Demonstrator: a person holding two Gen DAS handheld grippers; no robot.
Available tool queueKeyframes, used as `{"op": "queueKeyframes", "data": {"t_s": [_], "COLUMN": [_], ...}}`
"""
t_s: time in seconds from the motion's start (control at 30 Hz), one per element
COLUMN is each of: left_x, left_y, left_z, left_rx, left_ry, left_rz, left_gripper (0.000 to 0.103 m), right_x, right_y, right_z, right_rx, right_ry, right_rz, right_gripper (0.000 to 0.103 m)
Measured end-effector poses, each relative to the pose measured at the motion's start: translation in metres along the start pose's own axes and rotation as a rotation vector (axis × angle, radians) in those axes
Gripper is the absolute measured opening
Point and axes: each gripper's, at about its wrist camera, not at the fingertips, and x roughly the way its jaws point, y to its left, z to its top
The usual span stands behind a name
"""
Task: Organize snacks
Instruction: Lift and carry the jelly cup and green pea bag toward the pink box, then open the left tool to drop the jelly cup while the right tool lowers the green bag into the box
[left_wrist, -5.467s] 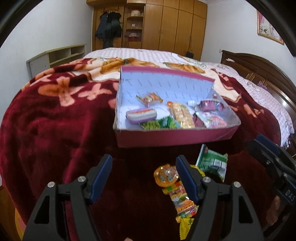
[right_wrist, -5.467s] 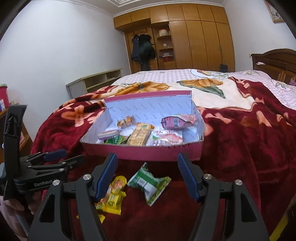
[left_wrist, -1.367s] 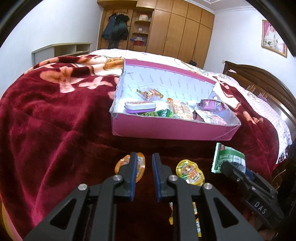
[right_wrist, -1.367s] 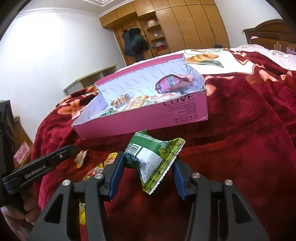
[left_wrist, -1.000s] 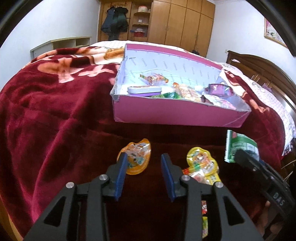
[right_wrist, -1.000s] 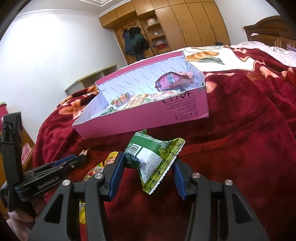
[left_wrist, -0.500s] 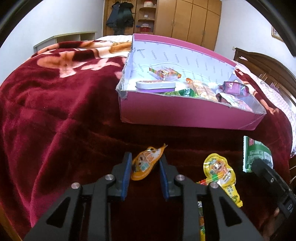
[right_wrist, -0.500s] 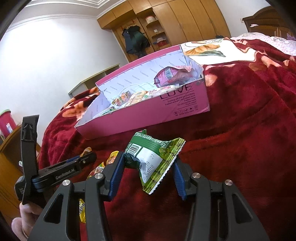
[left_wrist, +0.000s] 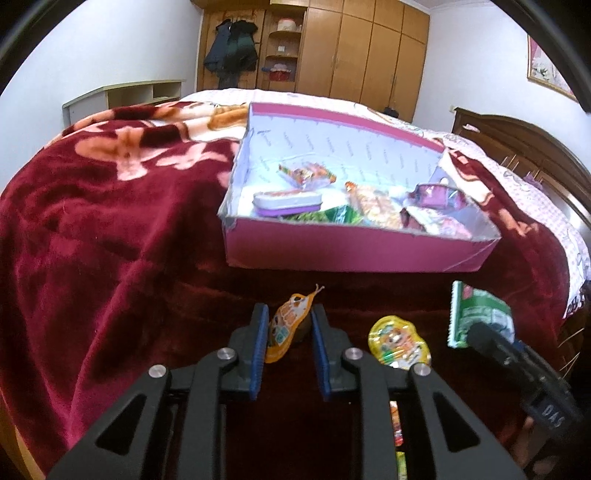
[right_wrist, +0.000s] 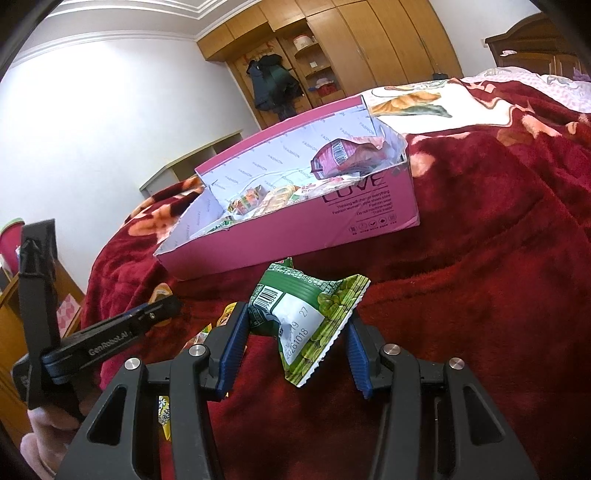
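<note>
A pink box (left_wrist: 354, 254) (right_wrist: 295, 236) with several snack packs inside lies open on the red blanket. In the left wrist view my left gripper (left_wrist: 288, 328) is shut on an orange jelly pouch (left_wrist: 286, 326), pinched edge-on and lifted just in front of the box. In the right wrist view my right gripper (right_wrist: 295, 325) is shut on a green snack packet (right_wrist: 306, 314), held above the blanket before the box's near wall. A yellow jelly pouch (left_wrist: 399, 343) lies on the blanket between the two grippers. The green snack packet (left_wrist: 476, 317) and right gripper show at the left wrist view's right edge.
More small snack strips (left_wrist: 397, 424) lie on the blanket under the left gripper. The bed's dark wooden headboard (left_wrist: 524, 147) stands to the right, a low shelf (left_wrist: 125, 96) and wardrobe (left_wrist: 354, 51) behind. A hand (right_wrist: 48, 435) holds the left gripper (right_wrist: 110, 336).
My left gripper came down around the orange jelly pouch, closed on it and tipped it upright off the blanket. The right gripper kept its hold on the green packet in place.
</note>
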Motion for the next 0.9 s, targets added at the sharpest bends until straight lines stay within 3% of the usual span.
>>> {"op": "queueKeyframes", "data": {"t_s": [0.37, 0.9], "left_x": [-0.008, 0.045], "left_y": [-0.009, -0.011], "left_z": [0.046, 0.102], "left_rx": [0.030, 0.027], "left_ry": [-0.088, -0.111], "left_rz": [-0.003, 0.022], "left_gripper": [0.024, 0.024], "right_x": [0.001, -0.015], "right_y": [0.000, 0.014], "right_z": [0.000, 0.018], "right_rx": [-0.005, -0.083], "right_ry": [0.004, -0.037], "right_rz": [0.003, -0.018], "right_gripper": [0.050, 0.050]}}
